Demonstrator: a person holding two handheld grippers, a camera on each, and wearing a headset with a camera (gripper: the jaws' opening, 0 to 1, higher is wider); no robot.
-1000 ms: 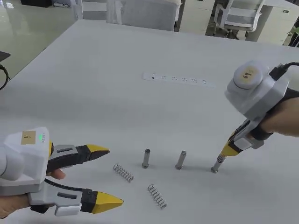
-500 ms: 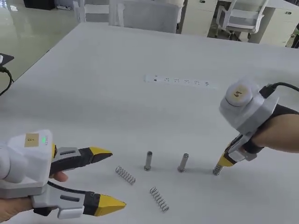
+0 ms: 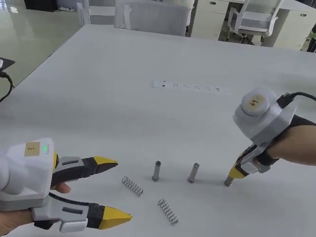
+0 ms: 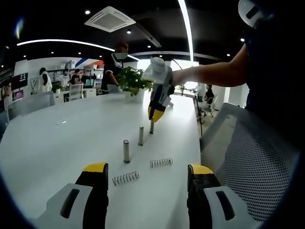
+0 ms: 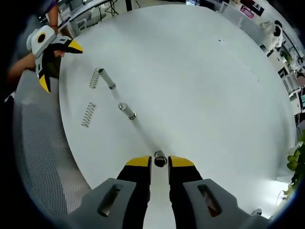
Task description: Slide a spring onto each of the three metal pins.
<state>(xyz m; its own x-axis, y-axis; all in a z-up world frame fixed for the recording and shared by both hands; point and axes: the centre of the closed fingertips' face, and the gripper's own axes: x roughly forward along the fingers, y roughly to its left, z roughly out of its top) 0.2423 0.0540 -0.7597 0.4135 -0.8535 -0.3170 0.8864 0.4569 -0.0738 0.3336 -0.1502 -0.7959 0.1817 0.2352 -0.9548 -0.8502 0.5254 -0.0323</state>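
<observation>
Three metal pins stand in a row on the white table (image 3: pixel 123 98). The left pin (image 3: pixel 156 171) and middle pin (image 3: pixel 193 173) are bare. My right gripper (image 3: pixel 236 174) is shut on a spring (image 3: pixel 229 181) that sits over the right pin; the pin's top (image 5: pixel 160 158) shows between its yellow tips (image 5: pixel 160 162). Two loose springs lie flat, one (image 3: pixel 132 185) left of the pins and one (image 3: pixel 167 211) nearer me. My left gripper (image 3: pixel 114 188) hovers open at the lower left, short of the loose springs (image 4: pixel 125 178) (image 4: pixel 161 162), with nothing between its jaws.
A white power strip (image 3: pixel 190 86) lies farther back on the table. Chairs (image 3: pixel 148 15) stand along the far edge. A mesh chair (image 4: pixel 248 157) is close beside the near table edge. People stand in the background (image 4: pixel 114 67).
My right gripper has moved down along the right pin with the spring, which now sits lower on it. The left gripper has hardly moved; the head camera shifted a little.
</observation>
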